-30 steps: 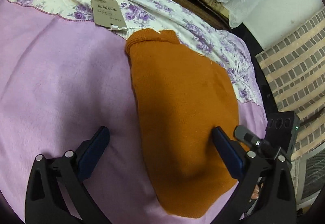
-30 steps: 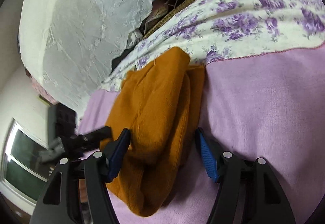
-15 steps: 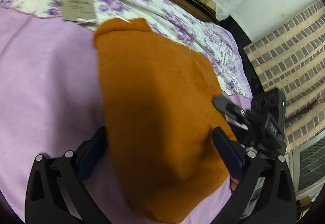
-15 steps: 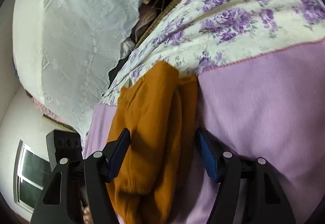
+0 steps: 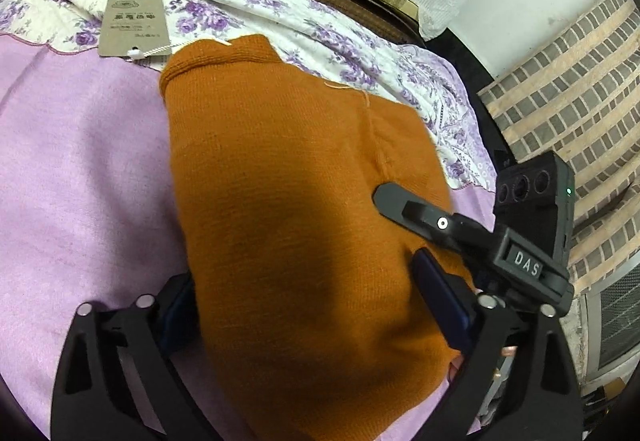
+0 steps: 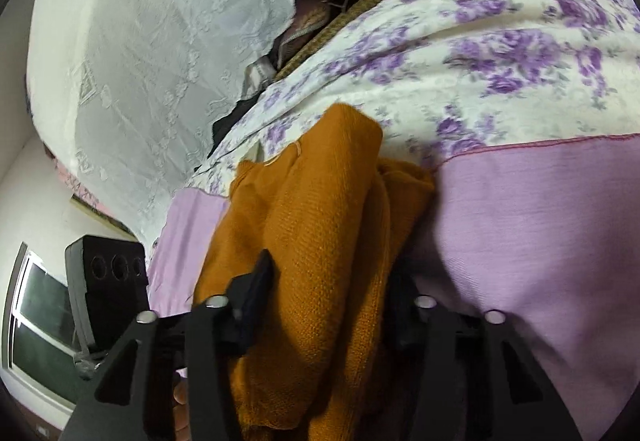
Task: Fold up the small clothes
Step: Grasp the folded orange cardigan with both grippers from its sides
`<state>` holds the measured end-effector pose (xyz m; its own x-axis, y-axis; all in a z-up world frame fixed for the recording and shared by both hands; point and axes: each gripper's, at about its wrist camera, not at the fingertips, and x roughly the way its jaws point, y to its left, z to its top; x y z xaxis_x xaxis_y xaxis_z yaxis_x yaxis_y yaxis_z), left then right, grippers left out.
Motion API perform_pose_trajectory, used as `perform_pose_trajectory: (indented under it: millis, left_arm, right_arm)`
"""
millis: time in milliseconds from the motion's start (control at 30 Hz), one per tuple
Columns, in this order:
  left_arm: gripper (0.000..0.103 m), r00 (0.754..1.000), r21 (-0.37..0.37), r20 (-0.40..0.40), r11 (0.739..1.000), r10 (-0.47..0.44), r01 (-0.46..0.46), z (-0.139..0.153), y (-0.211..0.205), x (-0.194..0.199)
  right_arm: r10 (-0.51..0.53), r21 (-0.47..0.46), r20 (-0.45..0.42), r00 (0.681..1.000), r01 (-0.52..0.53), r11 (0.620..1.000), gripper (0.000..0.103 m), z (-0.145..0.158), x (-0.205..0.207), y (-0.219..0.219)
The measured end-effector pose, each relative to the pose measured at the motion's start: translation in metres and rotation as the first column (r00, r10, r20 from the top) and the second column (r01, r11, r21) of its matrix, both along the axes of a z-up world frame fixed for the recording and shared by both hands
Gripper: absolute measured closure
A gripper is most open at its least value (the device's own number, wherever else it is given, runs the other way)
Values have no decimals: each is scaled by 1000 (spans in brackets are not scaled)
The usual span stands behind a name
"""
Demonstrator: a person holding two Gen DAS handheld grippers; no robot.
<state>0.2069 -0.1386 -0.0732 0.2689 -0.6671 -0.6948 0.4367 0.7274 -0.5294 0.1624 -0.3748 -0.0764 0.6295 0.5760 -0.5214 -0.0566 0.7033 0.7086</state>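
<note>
While both grippers close around it, we list one orange knit garment: soft, light, floppy; right gripper fingers clench its bunched edge, left gripper fingers straddle it loosely.

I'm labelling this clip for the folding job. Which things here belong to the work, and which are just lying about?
Part of the job:
- orange sweater, bunched between both pairs of fingers
- left gripper, closing around it
- right gripper, closing on it
- paper tag, strung to the sweater's collar

Just lying about:
- purple blanket
- flowered sheet
- white lace cloth
</note>
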Motion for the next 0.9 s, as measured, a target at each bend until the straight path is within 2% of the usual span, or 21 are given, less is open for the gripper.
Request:
perform_pose_trajectory:
  millis: [67, 167, 300, 367, 533, 700, 900]
  left_arm:
    - [26, 1000, 10, 9, 1000, 19, -19, 0, 3, 0]
    - [30, 1000, 17, 14, 999, 27, -27, -1, 6, 0]
    - [28, 1000, 2, -1, 1000, 22, -22, -3, 9, 2]
    - [21, 1000, -1, 3, 1000, 11, -11, -3, 6, 2]
    - [18, 999, 47, 46, 999, -4, 2, 0, -4, -5]
    - [32, 998, 39, 55, 999, 22, -24, 1, 1, -5]
    - [43, 995, 40, 91, 999, 27, -31, 5, 4, -9]
  right_arm:
    - [0, -37, 14, 1000, 0, 999, 62, 2, -1, 4]
    - [5, -70, 20, 1000, -4, 998, 61, 2, -1, 8]
    - [9, -39, 1, 1000, -9, 999, 57, -4, 2, 4]
    - [9, -36, 0, 1000, -9, 999, 56, -5, 2, 4]
    - [8, -40, 1, 1000, -8, 999, 56, -7, 2, 5]
    - [5, -63, 14, 1000, -4, 998, 58, -6, 2, 7]
    - [7, -112, 54, 999, -1, 994, 63, 0, 0, 13]
